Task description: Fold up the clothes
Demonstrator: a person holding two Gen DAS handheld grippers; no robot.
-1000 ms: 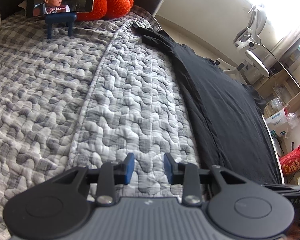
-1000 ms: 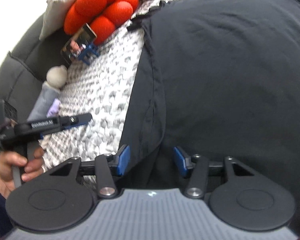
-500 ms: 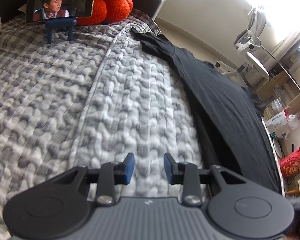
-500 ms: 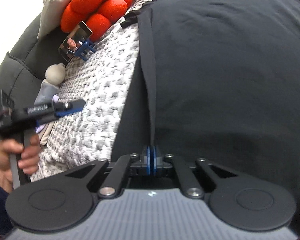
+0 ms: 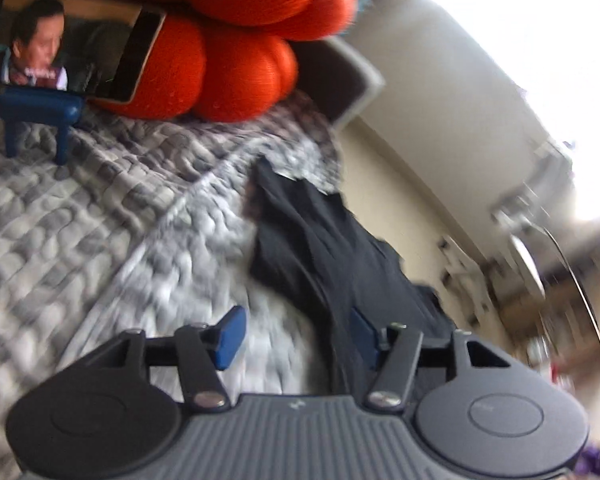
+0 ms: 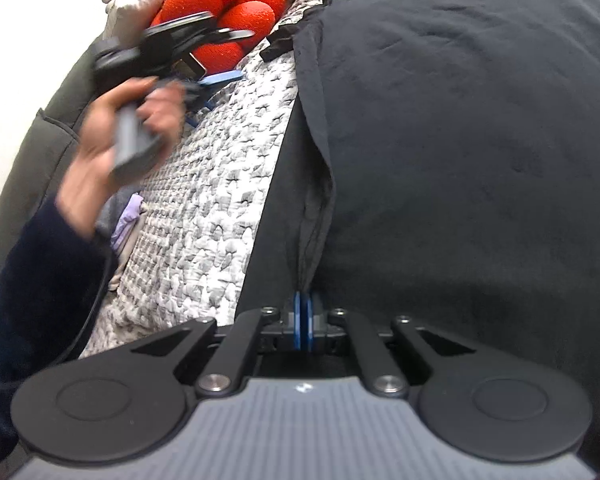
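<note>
Left hand-held gripper (image 5: 294,336) is hovering over the bed's quilt (image 5: 100,240) with its 2 blue pads apart, one side overlapping the near edge of the black garment (image 5: 320,248), gripping nothing. That garment is lying spread along the bed's right side, toward the red cushion (image 5: 228,60). Right hand-held gripper (image 6: 303,320) is sitting with its pads pressed together on a thin ridge of the garment's hem. Judging from that small bite, the cloth could be slipping free if pulled sideways, or dragging the whole garment into a crooked fold. Motion blur is smearing the left view, and the garment's far end is running out of frame.
</note>
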